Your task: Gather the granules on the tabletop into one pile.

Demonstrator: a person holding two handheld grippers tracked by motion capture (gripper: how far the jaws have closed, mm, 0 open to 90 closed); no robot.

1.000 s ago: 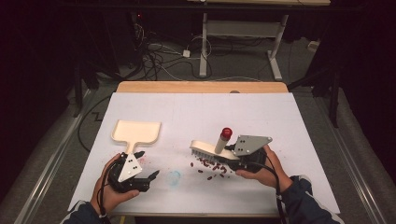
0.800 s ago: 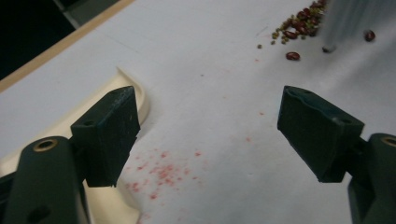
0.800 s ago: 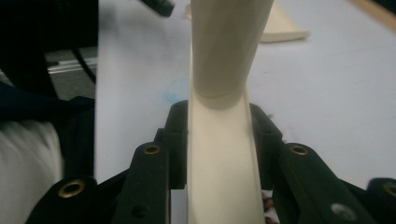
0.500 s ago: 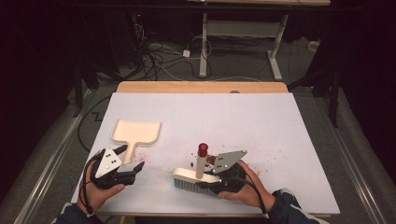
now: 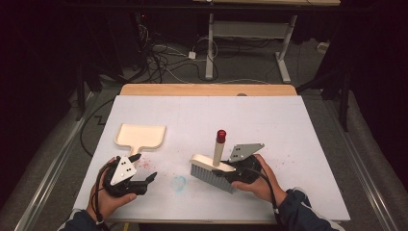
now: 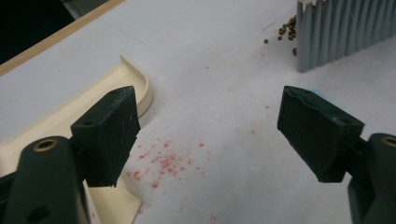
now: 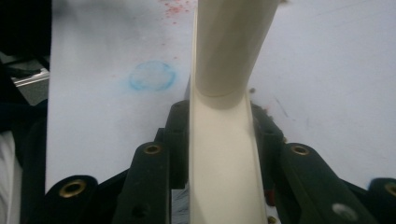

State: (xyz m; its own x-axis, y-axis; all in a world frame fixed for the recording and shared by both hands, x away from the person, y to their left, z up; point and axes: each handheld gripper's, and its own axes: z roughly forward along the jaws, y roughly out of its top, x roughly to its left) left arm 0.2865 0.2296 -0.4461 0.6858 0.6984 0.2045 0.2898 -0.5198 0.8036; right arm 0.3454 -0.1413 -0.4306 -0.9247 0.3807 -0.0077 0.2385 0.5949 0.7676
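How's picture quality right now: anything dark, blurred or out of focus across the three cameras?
High view: white table evenly lit, floor beyond it nearly black, detail soft. Left gripper view: fingers slightly blurred up close, the brush bristles and red specks sharper. Right gripper view: the brush handle sits very close and soft, with its left edge dark.

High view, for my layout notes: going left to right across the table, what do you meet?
Left gripper, open → cream dustpan → blue smudge → grey-bristled brush with its red-capped handle → right gripper, clamped on the brush.
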